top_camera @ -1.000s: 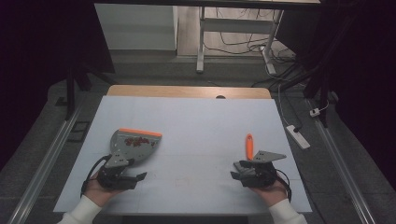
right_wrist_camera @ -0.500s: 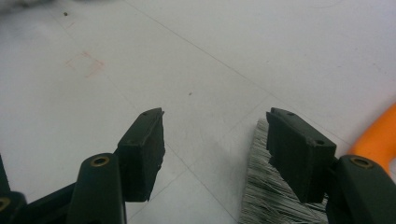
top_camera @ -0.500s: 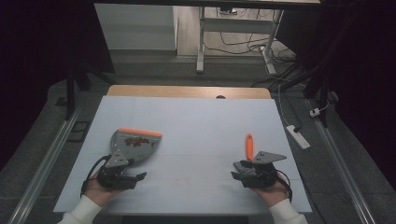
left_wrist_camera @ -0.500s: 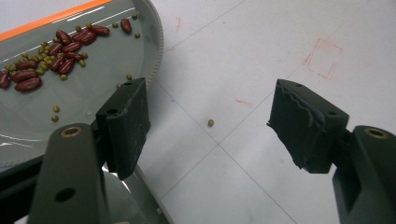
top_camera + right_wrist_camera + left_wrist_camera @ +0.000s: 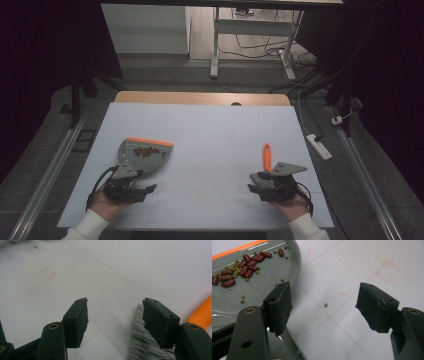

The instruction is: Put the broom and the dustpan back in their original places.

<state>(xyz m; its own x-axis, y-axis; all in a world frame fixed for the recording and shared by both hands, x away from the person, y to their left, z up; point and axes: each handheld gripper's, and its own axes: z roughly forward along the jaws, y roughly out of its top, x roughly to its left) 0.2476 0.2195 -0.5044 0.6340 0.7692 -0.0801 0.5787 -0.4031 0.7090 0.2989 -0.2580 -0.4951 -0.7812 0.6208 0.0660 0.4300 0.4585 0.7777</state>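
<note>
Dim room, cables on the floor at 12 o'clock; work surface is a white table point(image 5: 210, 135) with faint grid lines and red marker squares. Grey plastic dustpan with an orange front lip point(image 5: 142, 152) sits at 9 o'clock, directly ahead of the left gripper point(image 5: 145, 189); it carries a loose pile of dark red kidney beans point(image 5: 239, 267) and small green mung beans point(image 5: 243, 297). One stray green bean point(image 5: 326, 305) lies on the table between the left jaws. Orange-handled hand brush with grey bristles point(image 5: 267, 156) lies at 3 o'clock, just beside the right gripper point(image 5: 252, 186); bristles point(image 5: 143, 345) run under its right jaw. Both grippers stand wide, nothing between the pads. Judgement: pan is light, stiff, slick plastic, so take it by the rear handle and keep it level or the beans roll out. Brush is light with a rigid handle and soft bristles; grip the handle, not the bristles.
</note>
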